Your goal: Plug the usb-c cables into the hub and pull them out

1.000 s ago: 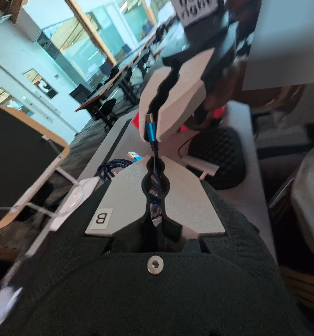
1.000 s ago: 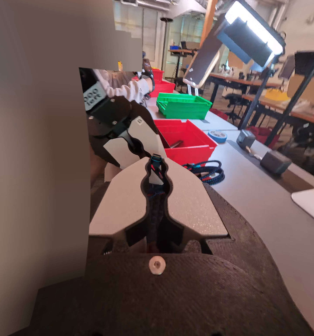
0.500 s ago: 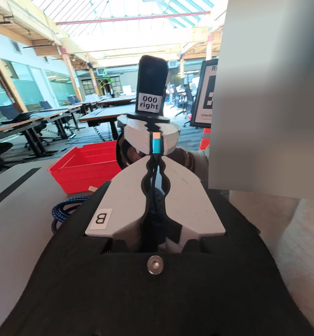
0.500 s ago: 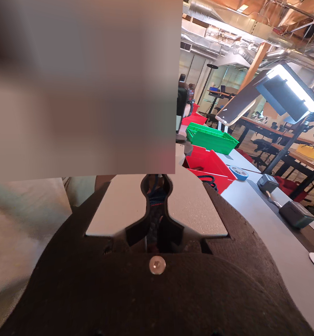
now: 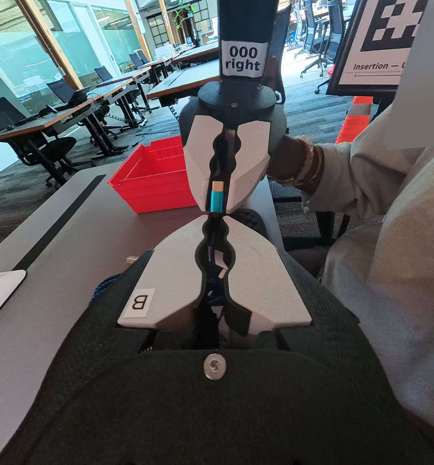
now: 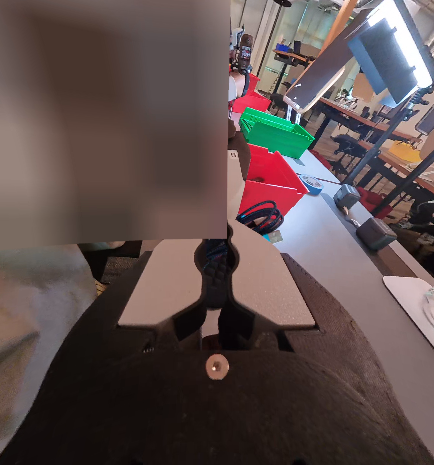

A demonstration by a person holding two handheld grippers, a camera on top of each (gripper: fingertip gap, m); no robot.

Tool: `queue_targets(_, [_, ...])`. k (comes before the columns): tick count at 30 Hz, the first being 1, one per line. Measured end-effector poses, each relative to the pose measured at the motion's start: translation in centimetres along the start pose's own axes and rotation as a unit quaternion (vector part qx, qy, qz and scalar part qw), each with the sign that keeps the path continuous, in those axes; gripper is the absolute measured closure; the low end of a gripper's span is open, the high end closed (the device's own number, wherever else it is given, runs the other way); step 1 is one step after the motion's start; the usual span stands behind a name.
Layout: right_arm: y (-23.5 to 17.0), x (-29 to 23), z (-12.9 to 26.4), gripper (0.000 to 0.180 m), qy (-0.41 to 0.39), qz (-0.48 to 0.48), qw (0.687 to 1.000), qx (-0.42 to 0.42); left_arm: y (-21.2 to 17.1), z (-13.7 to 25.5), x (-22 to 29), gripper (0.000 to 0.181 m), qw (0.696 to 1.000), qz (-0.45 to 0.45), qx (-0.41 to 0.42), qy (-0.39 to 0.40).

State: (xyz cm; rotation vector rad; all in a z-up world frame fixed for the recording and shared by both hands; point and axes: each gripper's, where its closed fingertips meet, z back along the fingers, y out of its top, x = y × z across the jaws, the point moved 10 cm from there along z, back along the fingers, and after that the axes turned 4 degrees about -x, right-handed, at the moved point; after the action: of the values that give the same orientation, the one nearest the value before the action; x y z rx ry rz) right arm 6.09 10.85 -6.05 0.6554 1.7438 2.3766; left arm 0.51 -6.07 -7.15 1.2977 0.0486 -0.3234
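Observation:
In the left wrist view my left gripper is shut on a dark blue braided cable that runs up between its fingers. The cable's blue USB-C plug sticks out past the tips. My right gripper faces it tip to tip, and its fingers press on both sides of the plug. In the right wrist view my right gripper has braided cable between its fingers, and a blurred patch hides its tips. The rest of the cable lies coiled on the table. I see no hub.
A red bin stands behind the grippers, also in the right wrist view, with a green bin beyond. A blue tape roll, two grey boxes and a white pad lie right. A person's sleeve is close. The grippers are tip to tip, or close to it.
Both grippers have swung up from tilted to level and now face each other closely. The right gripper has come nearer, and the plug sits deeper between its fingers.

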Motion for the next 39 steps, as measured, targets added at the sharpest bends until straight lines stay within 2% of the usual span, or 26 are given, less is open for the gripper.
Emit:
queue_targets(3, [-0.5, 0.0, 0.1, 0.169, 0.012, -0.006, 1.0, 0.018, -0.1, -0.2, 0.0, 0.174, 1.0, 0.006, -0.004, -0.013])
queue_targets(6, [-1.7, -0.2, 0.0, 0.169, 0.029, 0.012, 0.999, -0.005, -0.5, -0.5, 0.4, 0.175, 0.997, -0.008, -0.073, -0.011])
queue_targets(8, [-2.7, -0.7, 0.4, 0.155, 0.055, 0.039, 0.997, -0.049, -0.7, -0.2, 0.5, 0.174, 0.992, -0.016, -0.126, 0.023])
queue_targets(10, [-4.1, -1.0, 0.9, 0.152, 0.075, 0.065, 0.986, -0.133, -0.7, 0.4, 0.6, 0.174, 0.987, -0.017, -0.15, 0.046])
queue_targets(13, [-7.0, -1.2, 1.4, 0.156, 0.056, 0.166, 0.932, -0.317, -0.9, 1.3, 0.6, 0.174, 0.985, -0.003, -0.164, 0.053])
queue_targets(15, [-8.6, -1.8, 1.3, 0.16, 0.025, 0.274, 0.887, -0.37, -1.2, 1.7, 0.3, 0.174, 0.982, 0.011, -0.179, 0.064])
queue_targets(18, [-10.4, -3.2, 1.1, 0.163, 0.028, 0.355, 0.858, -0.37, -1.8, 1.8, -0.1, 0.174, 0.979, 0.031, -0.192, 0.069])
queue_targets(22, [-11.3, -4.0, 1.3, 0.162, 0.032, 0.355, 0.868, -0.345, -2.1, 1.5, -0.3, 0.174, 0.978, 0.037, -0.193, 0.064])
queue_targets(27, [-11.9, -3.2, 0.5, 0.149, 0.005, 0.388, 0.87, -0.304, -2.2, 0.7, -0.3, 0.174, 0.979, 0.039, -0.193, 0.044])
queue_targets(30, [-12.7, -2.9, -0.5, 0.166, -0.004, 0.41, 0.867, -0.281, -2.6, 0.1, -0.5, 0.173, 0.976, 0.058, -0.207, 0.041])
queue_targets(33, [-12.6, -2.5, -1.2, 0.171, -0.067, 0.432, 0.857, -0.274, -3.4, -0.9, -0.7, 0.173, 0.964, 0.094, -0.247, 0.041])
queue_targets(35, [-11.6, -1.8, -1.1, 0.171, -0.146, 0.432, 0.85, -0.264, -4.1, -1.6, -1.1, 0.172, 0.956, 0.124, -0.264, 0.042])
queue_targets(37, [-10.4, -1.4, -0.9, 0.171, -0.226, 0.458, 0.817, -0.267, -4.7, -2.3, -1.5, 0.172, 0.949, 0.151, -0.275, 0.038])
queue_targets(39, [-9.8, -1.6, -1.3, 0.172, -0.271, 0.495, 0.774, -0.286, -5.1, -3.0, -1.9, 0.174, 0.947, 0.177, -0.268, 0.032])
